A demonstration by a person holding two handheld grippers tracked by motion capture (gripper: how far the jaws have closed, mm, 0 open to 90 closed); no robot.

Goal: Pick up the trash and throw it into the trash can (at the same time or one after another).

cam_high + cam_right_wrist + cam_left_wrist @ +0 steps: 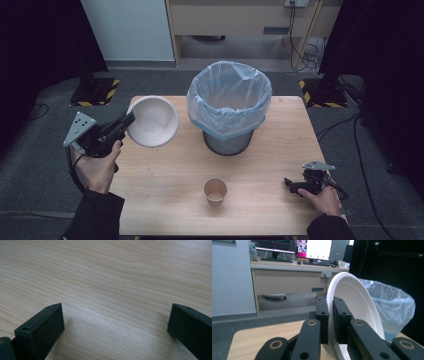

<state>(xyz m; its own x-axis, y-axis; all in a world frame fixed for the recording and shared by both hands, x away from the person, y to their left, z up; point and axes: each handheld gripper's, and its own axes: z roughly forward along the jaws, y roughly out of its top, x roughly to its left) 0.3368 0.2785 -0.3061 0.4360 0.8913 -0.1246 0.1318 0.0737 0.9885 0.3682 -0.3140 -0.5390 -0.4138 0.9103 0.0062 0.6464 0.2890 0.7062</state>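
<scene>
left gripper – jaws pinch white bowl rim, tilted beside bin | right gripper – jaws apart

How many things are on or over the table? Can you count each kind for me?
White bowl, held in the left tool: 1
Bin with a plastic bag in it: 1
Paper cup: 1
Tools, counting the right tool too: 2
Total: 5
</scene>
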